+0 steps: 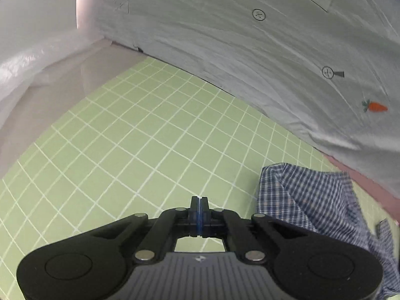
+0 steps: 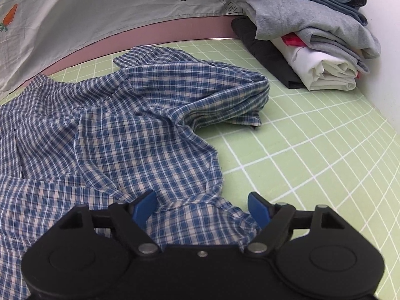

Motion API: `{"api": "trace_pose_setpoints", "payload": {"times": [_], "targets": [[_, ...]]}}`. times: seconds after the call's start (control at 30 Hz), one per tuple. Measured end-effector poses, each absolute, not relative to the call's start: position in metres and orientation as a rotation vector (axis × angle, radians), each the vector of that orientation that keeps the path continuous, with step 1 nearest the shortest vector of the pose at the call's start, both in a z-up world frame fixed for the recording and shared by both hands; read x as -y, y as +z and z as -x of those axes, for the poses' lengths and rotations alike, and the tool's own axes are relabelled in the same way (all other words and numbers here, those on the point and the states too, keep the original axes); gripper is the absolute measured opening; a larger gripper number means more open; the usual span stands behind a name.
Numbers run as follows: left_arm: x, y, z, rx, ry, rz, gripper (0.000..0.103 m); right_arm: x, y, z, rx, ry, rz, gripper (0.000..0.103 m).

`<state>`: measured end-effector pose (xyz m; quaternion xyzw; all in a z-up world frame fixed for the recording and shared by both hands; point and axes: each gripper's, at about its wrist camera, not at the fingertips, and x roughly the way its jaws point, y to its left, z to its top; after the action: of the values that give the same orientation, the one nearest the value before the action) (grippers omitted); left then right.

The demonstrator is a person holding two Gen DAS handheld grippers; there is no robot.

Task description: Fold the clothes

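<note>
Nearest the right wrist camera, the right gripper (image 2: 202,208) stood with its blue pads spread wide. A rumpled edge of the blue checked shirt (image 2: 120,130) lay between them, but neither pad pressed on it. In the left wrist view, the left gripper (image 1: 199,203) had its fingers pressed flat together with nothing between them, poised over bare green grid mat (image 1: 120,135).

The shirt lay crumpled and unfolded on the mat, one sleeve bunched toward the far right of the right view. In the left view only its corner (image 1: 312,200) showed, at the lower right, well apart from the left gripper.

Judgement: the step in hand was taking hold of the shirt so as to spread it flat; no fold had been started. The next move called for the right pads to close on the near edge, and for the left gripper to open and reach a second edge.

Further back, a stack of folded clothes (image 2: 315,40) sat at the mat's far right corner. A pale printed cloth (image 2: 100,10) hung behind.

Hidden or unclear: the shirt's collar and buttons could not be made out. Its near portion was covered by the right gripper's body, and the left side ran out of frame.
</note>
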<state>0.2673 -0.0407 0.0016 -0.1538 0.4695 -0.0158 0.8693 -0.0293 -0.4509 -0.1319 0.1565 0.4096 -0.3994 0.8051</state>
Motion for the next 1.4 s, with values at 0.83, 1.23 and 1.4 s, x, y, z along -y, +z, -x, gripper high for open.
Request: {"api": "trace_pose_setpoints", "payload": {"times": [0.83, 1.23, 1.4], "targets": [[0.090, -0.021, -0.248, -1.137, -0.270, 0.470, 0.001, 0.456, -0.132, 0.030, -0.891, -0.869, -0.320, 0.091], [0.027, -0.006, -0.274, -1.061, 0.018, 0.412, 0.024, 0.464, -0.132, 0.031, -0.890, -0.877, -0.336, 0.093], [0.047, -0.030, -0.248, -1.145, -0.045, 0.481, 0.050, 0.462, -0.132, 0.032, -0.884, -0.881, -0.345, 0.093]]}}
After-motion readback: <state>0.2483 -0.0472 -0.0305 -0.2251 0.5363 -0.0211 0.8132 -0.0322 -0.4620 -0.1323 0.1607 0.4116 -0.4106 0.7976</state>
